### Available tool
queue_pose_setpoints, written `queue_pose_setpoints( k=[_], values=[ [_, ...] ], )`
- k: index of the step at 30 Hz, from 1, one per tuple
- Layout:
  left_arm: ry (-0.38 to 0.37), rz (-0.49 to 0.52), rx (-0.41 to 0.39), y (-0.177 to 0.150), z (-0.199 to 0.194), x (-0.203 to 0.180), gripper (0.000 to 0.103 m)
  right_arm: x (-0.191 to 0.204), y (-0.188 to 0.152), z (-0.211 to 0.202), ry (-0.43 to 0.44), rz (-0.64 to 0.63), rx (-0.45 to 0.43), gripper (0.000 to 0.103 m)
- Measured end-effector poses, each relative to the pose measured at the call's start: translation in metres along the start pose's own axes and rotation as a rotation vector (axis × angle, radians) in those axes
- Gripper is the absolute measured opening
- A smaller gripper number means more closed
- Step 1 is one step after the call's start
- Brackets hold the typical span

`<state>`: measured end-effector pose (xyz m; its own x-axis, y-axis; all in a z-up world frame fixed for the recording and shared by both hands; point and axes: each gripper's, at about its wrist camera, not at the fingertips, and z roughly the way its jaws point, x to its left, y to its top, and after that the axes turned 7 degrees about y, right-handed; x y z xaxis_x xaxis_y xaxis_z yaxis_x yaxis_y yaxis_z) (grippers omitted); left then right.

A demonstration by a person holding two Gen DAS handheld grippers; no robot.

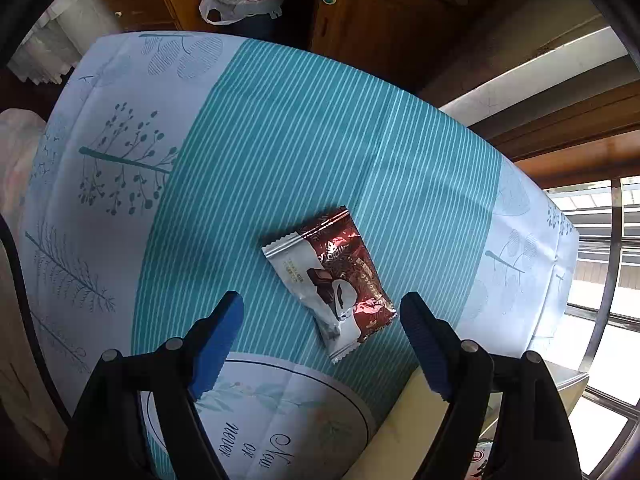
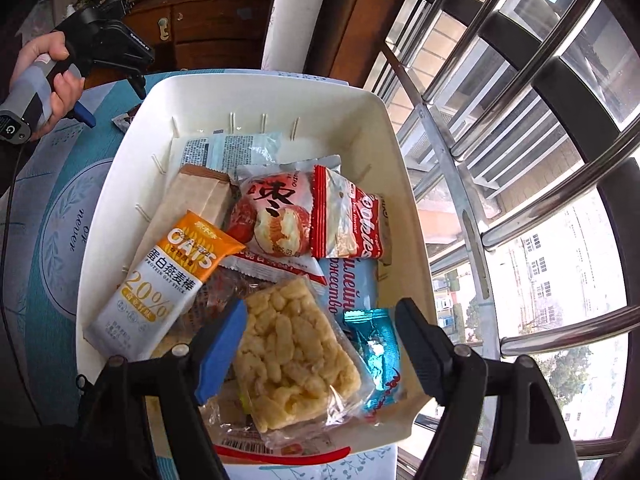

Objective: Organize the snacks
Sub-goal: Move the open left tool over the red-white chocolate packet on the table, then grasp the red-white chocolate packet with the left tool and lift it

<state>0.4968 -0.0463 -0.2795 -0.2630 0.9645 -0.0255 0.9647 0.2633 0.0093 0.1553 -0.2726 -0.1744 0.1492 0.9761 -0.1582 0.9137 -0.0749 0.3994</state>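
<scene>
Since the chocolate snack packet (image 1: 330,280) lies flat on the counter (image 1: 280,140), at twelve o'clock from the spread, empty left claw (image 1: 322,308), the claw should come straight down and pinch across its puffy middle.

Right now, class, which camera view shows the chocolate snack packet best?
The left wrist view: the chocolate snack packet lies whole on the striped tablecloth. The right wrist view shows only its corner beside the white basket.
</scene>
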Motion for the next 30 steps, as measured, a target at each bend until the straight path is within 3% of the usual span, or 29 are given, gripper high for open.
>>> queue_pose_setpoints(
  k=[5,10,14,19,22,30],
  values=[
    [0.008,0.010,0.007,0.000,0.014,-0.007,0.077,-0.007,-0.001,0.002,-0.014,0.021,0.011,0.077],
    [0.019,0.011,0.011,0.002,0.024,-0.014,0.064,-0.009,-0.001,0.002,-0.011,0.033,0.020,0.077],
    [0.030,0.026,0.011,0.001,0.027,-0.022,0.062,-0.010,-0.001,0.002,-0.014,0.046,0.020,0.077],
    [0.065,0.002,-0.001,-0.001,0.026,-0.022,0.046,-0.009,-0.001,-0.002,-0.015,0.053,0.020,0.077],
    [0.036,-0.006,0.015,-0.002,0.025,-0.016,0.039,-0.010,-0.004,-0.006,-0.017,0.061,0.019,0.077],
    [0.021,0.005,0.055,-0.018,0.023,0.005,0.035,-0.012,-0.012,-0.021,-0.025,0.085,-0.002,0.077]
  ],
)
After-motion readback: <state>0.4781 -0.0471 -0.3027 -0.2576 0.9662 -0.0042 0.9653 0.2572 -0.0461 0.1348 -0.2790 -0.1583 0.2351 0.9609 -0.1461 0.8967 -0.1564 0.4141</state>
